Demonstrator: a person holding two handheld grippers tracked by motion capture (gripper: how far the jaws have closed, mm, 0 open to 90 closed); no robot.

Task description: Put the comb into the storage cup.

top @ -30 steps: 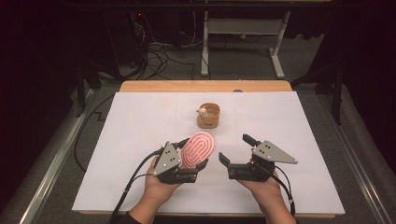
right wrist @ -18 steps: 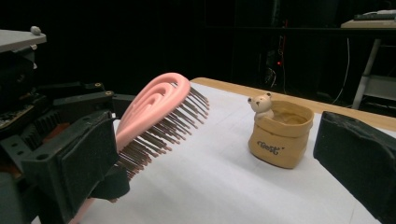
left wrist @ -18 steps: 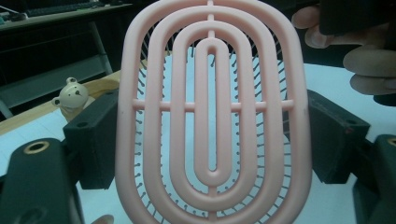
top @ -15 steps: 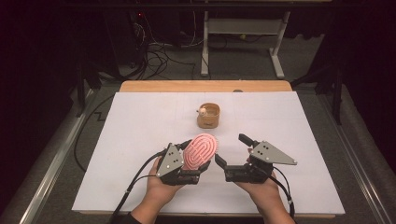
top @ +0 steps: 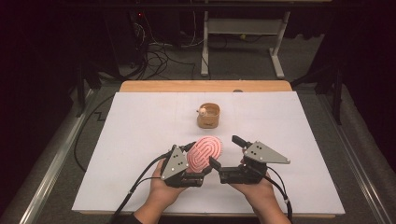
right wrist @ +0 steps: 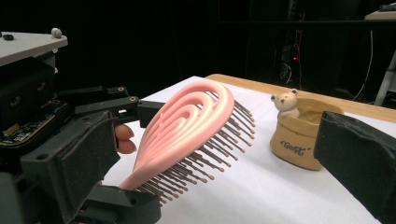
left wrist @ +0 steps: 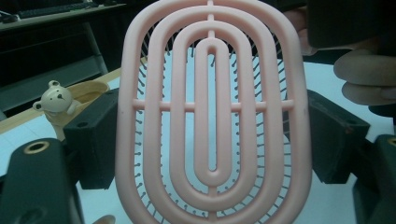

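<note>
Left gripper: I have the pink brush clamped by its edges.
Right gripper: jaws apart, nothing held, beside brush.
Bear pot: beyond brush; script unreadable.

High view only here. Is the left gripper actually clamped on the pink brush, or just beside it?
Observer: Clamped. In the left gripper view the left gripper has a pad on each long edge of the pink brush.
Operator: Which way do the bristles face?
Observer: In the right gripper view they point down and toward the bear cup; the tips look clear of the table.
Operator: And the right gripper?
Observer: The right gripper is open, its pads touching nothing.
</note>
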